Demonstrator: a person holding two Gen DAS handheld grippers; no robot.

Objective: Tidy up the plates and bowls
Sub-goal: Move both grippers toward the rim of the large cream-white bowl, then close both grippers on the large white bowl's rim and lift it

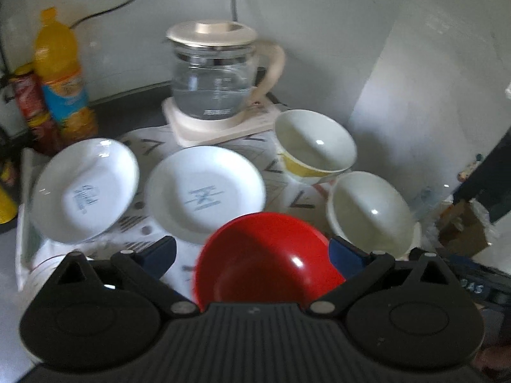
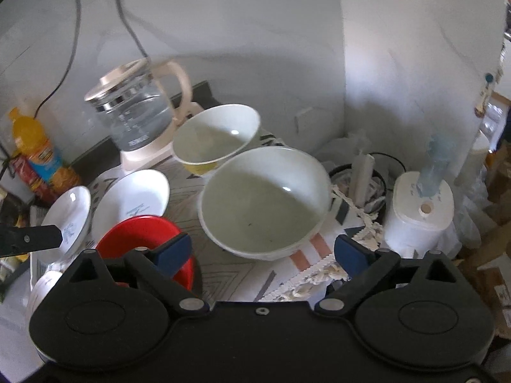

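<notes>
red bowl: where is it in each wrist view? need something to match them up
Left wrist: the red bowl sits bottom centre, between the open fingers of the left gripper, not gripped.
Right wrist: it is at lower left, partly hidden behind the left finger of the right gripper.
Shared landmark: the glass kettle at the back on its cream base.

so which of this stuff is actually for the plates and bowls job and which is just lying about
For the job:
red bowl
two white plates
yellow-banded bowl
plain white bowl

Lying about:
glass kettle
orange drink bottle
red bottle
white tissue box
</notes>
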